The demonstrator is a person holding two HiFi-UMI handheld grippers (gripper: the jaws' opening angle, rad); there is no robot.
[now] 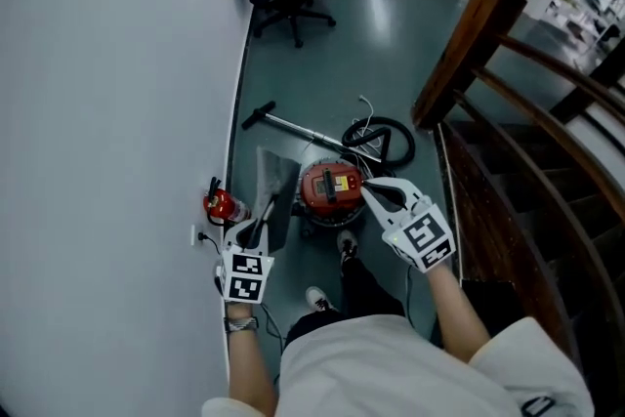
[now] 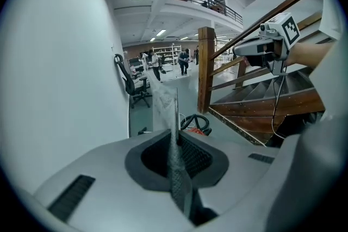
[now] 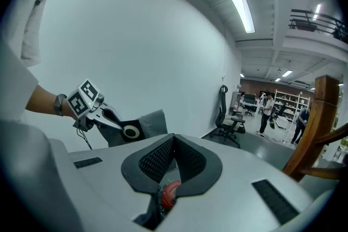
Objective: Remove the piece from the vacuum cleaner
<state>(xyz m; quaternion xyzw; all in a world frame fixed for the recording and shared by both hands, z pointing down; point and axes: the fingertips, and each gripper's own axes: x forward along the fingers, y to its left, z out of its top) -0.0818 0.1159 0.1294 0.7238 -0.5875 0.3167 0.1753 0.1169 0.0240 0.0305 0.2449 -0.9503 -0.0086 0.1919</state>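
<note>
The piece point(image 1: 276, 179) looks to be out already: a flat grey sheet, thin and woven-looking, pinched edge-on in the fingers of the left gripper point(image 1: 264, 218), up off the floor beside the round red vacuum cleaner point(image 1: 330, 188). The right gripper point(image 1: 374, 193) has its fingers pressed together, empty. All that's left, I'd say, is setting the sheet down.
</note>
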